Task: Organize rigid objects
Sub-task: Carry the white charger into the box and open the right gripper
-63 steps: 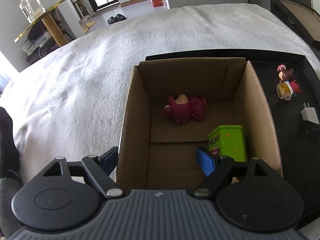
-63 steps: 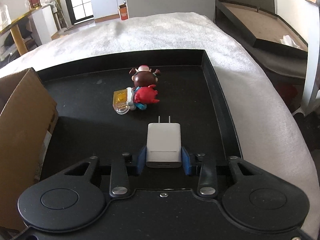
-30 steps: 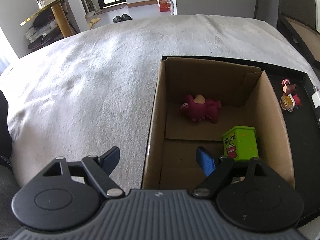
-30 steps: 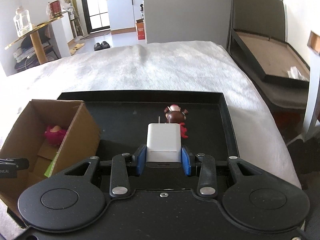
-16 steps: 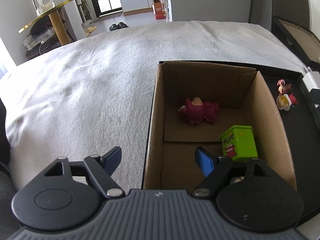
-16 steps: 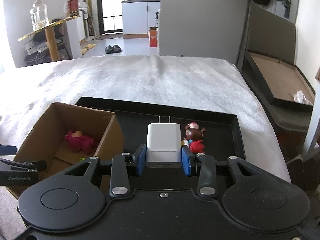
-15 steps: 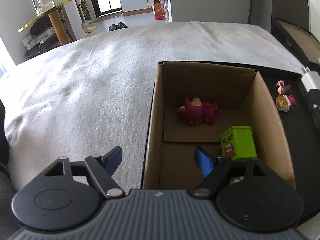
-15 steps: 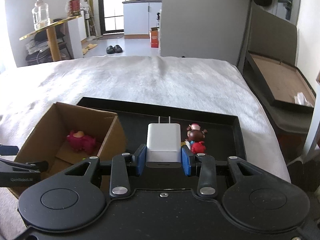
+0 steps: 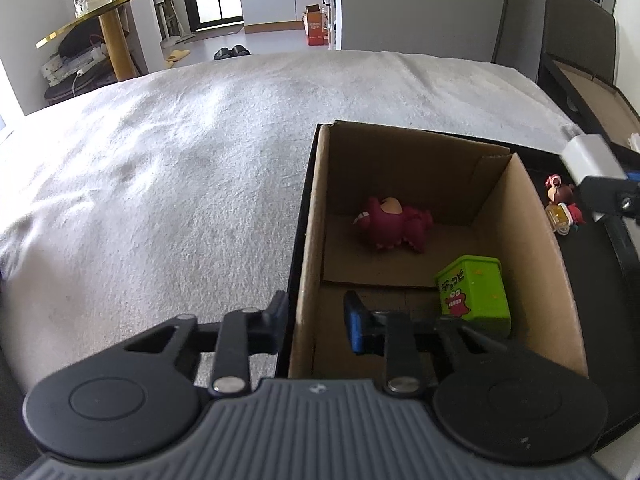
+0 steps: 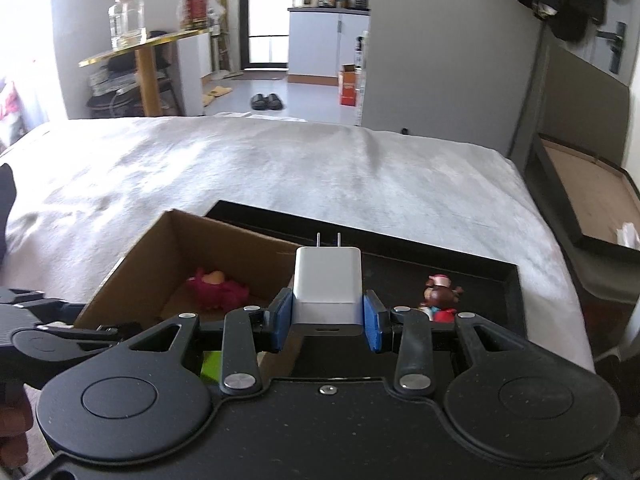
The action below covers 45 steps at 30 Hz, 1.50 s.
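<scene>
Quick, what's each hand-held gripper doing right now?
Left hand-held gripper: just closed around the brown cardboard box wall.
Right hand-held gripper: shut on the white plug charger.

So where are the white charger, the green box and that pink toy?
white charger [image 10: 327, 280]: right wrist view, its flat top face.
green box [image 9: 474, 290]: left wrist view, its printed front side.
pink toy [image 9: 394, 224]: left wrist view, its body.

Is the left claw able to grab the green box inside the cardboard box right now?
Probably not right away. The left claw straddles the cardboard box's left wall, its fingers having just closed in on it. The green box stands against the opposite wall, with nothing over it, so the claw would have to let go first.
</scene>
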### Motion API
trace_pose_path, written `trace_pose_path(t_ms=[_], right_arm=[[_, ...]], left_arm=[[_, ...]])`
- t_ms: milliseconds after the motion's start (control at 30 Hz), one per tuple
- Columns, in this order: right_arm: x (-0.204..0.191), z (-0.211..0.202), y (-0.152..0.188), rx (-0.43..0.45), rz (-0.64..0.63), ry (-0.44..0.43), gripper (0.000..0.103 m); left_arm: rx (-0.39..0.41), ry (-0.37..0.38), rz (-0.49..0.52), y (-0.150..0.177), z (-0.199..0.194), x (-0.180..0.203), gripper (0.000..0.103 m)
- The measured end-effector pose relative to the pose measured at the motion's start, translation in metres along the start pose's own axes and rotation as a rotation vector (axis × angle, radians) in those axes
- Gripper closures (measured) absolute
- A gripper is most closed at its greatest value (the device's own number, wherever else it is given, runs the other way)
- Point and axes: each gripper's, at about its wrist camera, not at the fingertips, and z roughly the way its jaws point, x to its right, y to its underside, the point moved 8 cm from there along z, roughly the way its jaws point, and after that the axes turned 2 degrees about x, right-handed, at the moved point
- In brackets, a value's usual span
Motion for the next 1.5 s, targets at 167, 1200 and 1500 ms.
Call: trace_pose_path(t_ms=[167, 1200, 1500], right_arm=[[-0.020, 0.002, 0.000, -0.010, -0.048, -0.041, 0.067], [-0.056, 0.022, 0.010, -0.039, -0.163, -0.035, 0.063], [-0.037, 0.011, 0.013, -0.044, -0.120, -0.011, 0.060]], left_arm=[[0.019, 0.011, -0.009, 0.000, -0.003, -0.002, 0.086], [0.034, 0.051, -0.063, -0.001, -0.005, -0.011, 0.093], [0.042, 0.037, -0.048, -0.006, -0.011, -0.009, 0.088]])
